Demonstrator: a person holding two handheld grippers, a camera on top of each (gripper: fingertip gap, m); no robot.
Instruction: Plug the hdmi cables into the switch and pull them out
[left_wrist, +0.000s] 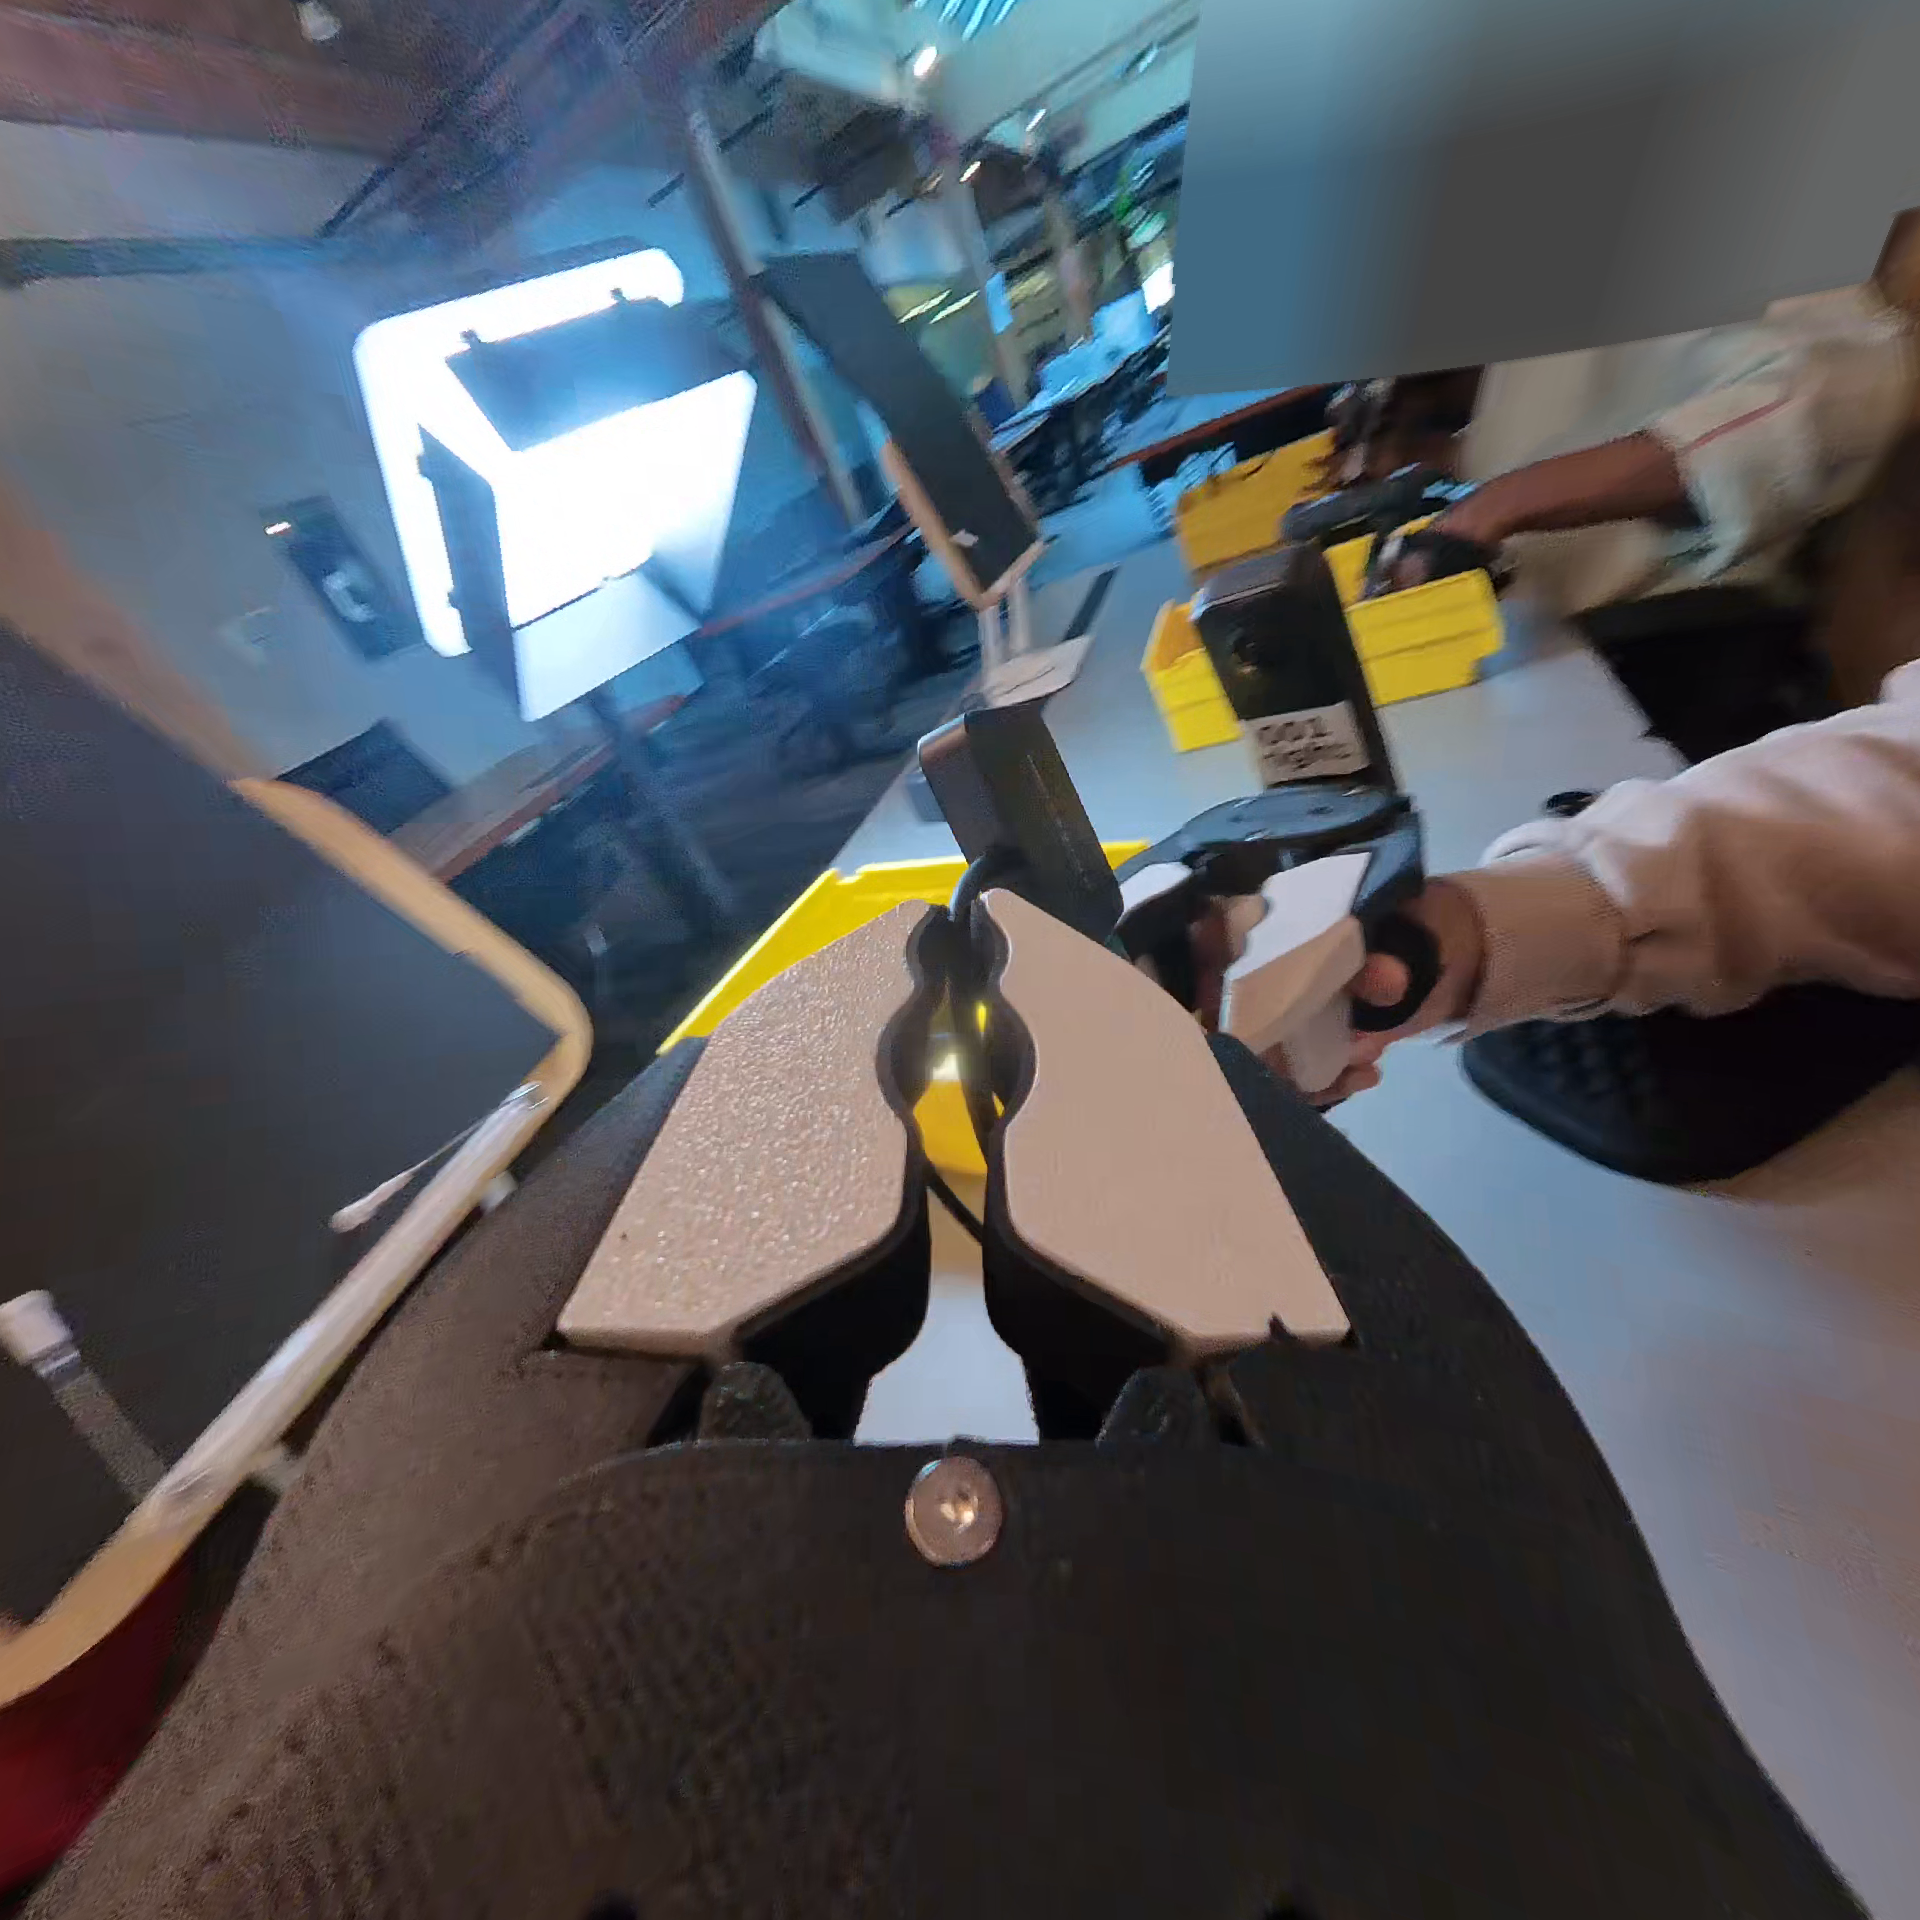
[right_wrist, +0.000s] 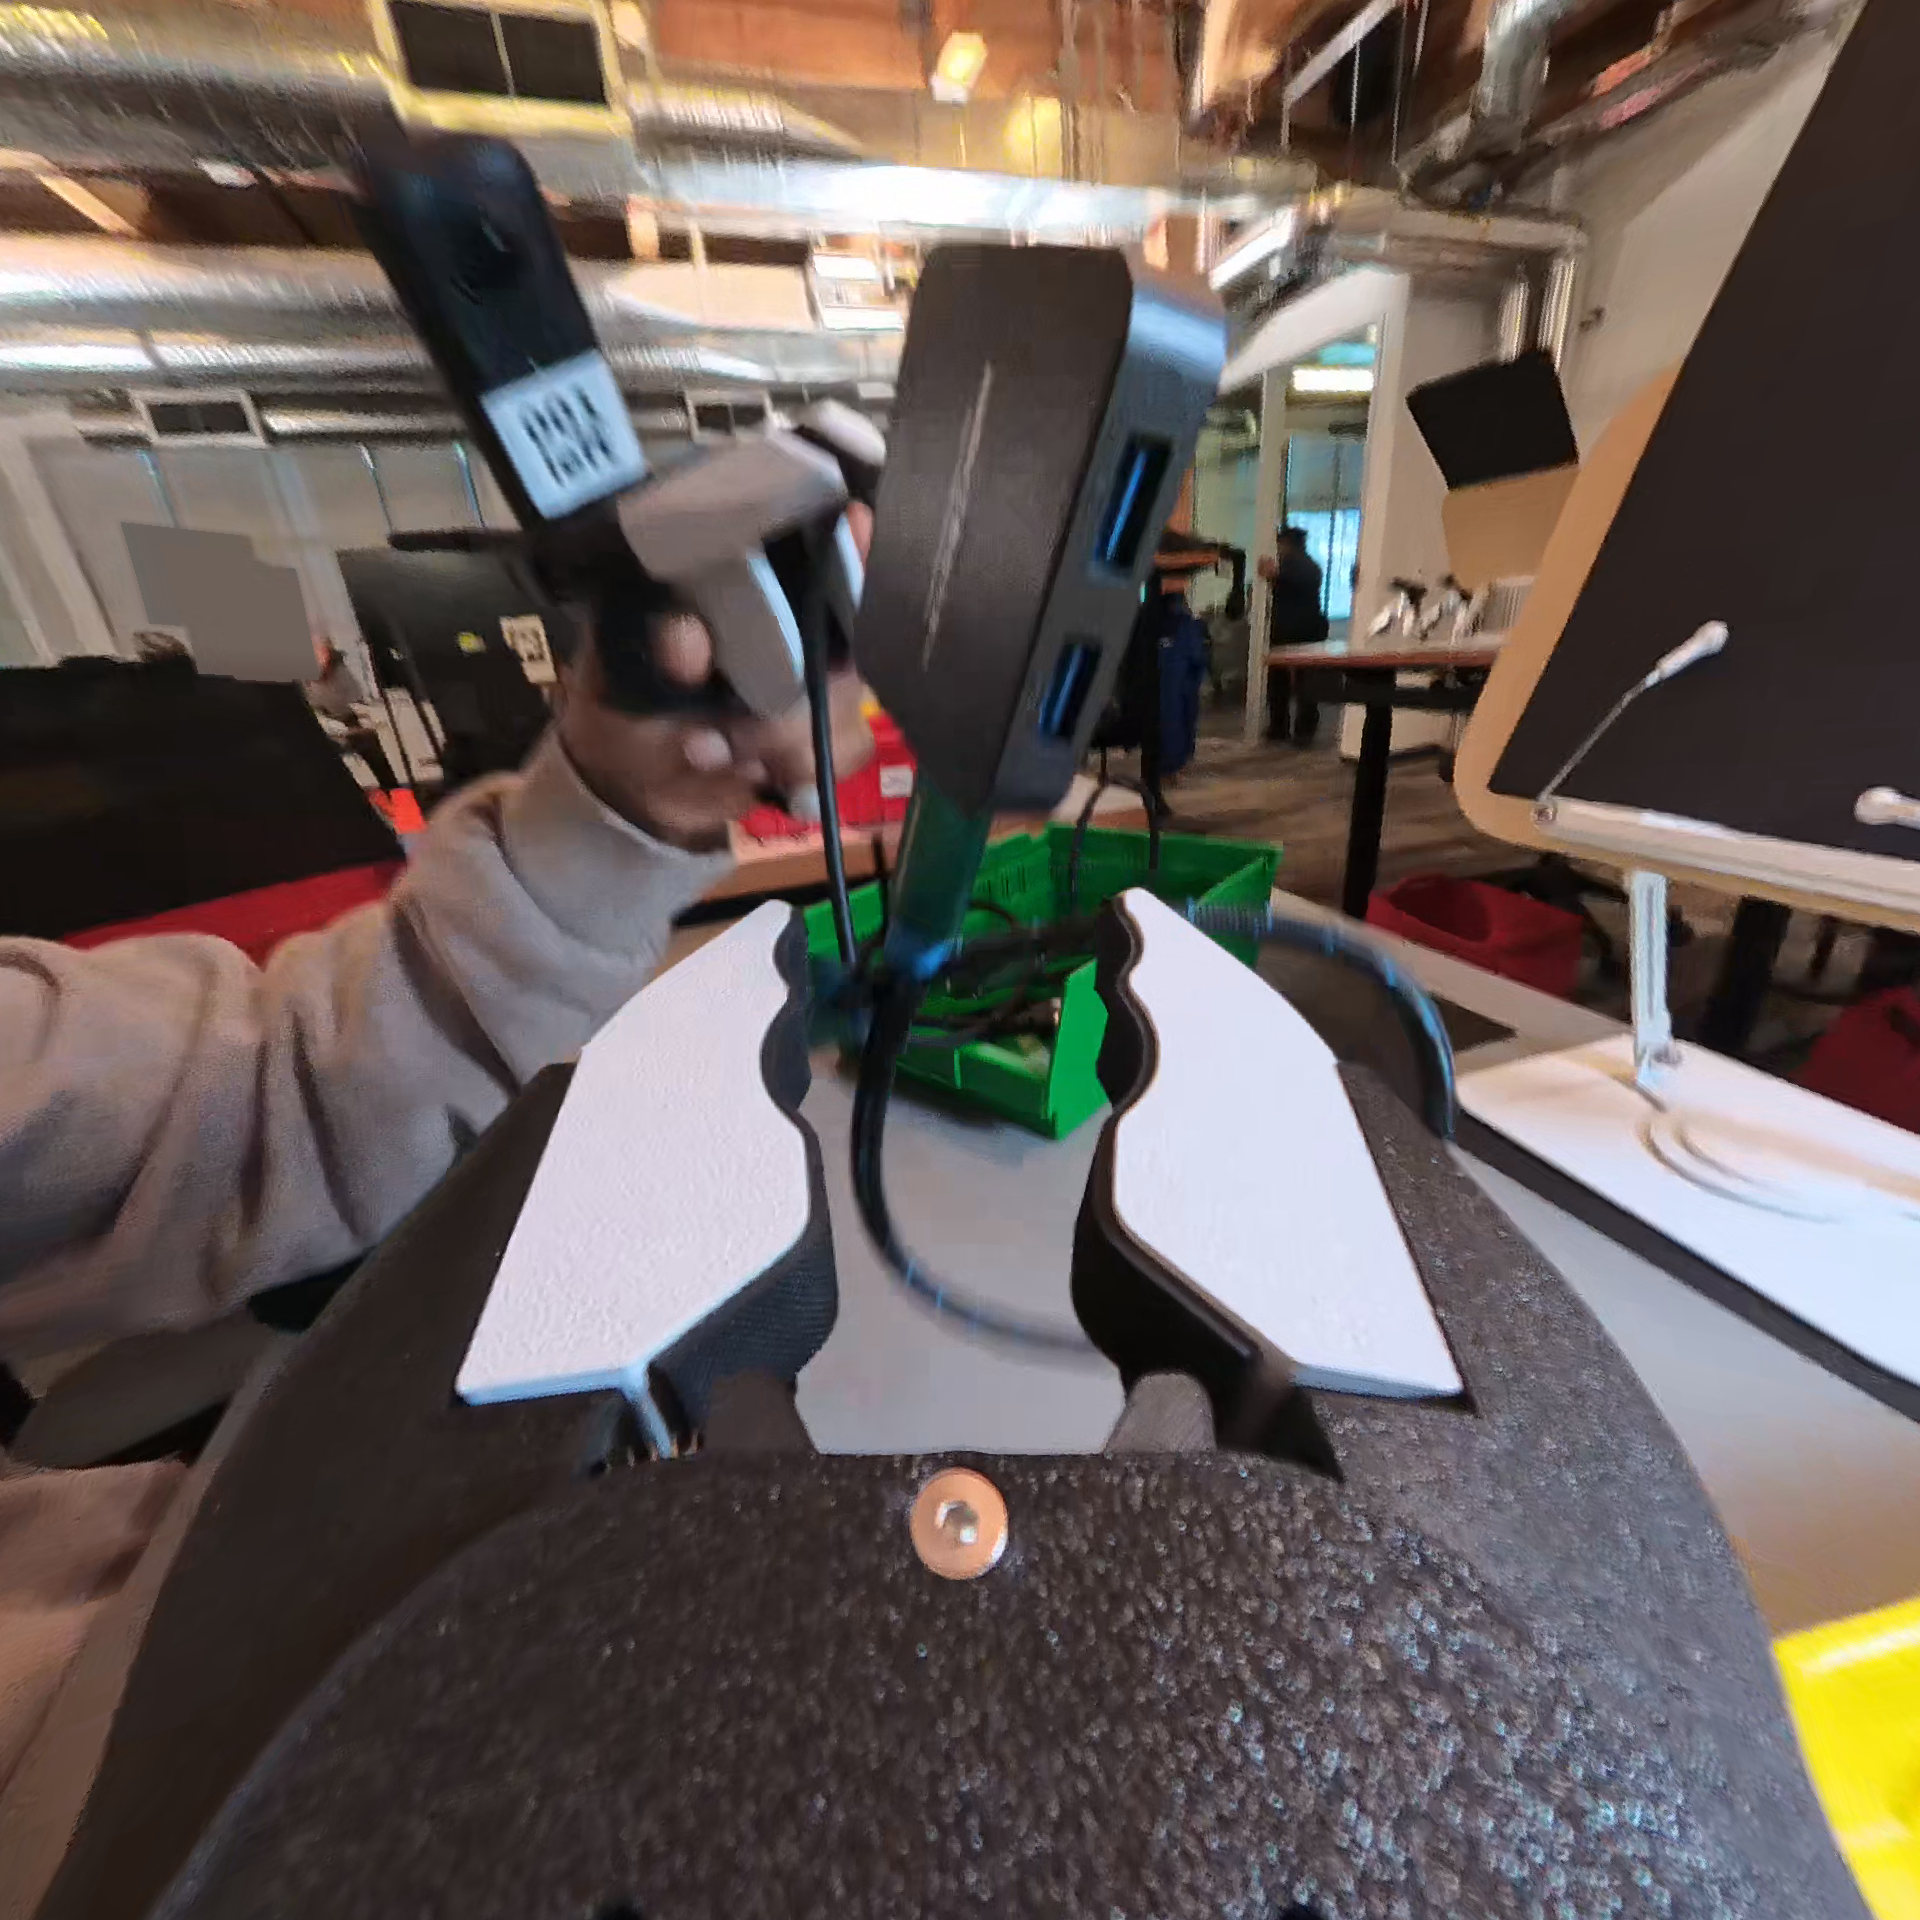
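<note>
Left gripper (left_wrist: 961, 935) is pinching the switch's thin cable (left_wrist: 971, 894), dangling the switch (right_wrist: 1003, 540) in the air above the right gripper (right_wrist: 956, 966), whose jaws are standing spread (nothing between them), long axis running roughly upright

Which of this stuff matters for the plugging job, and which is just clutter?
Job: switch; black cable; left hand-held gripper, shut on it; right hand-held gripper, open.
Lying about: yellow bins; green bin; keyboard.
</note>
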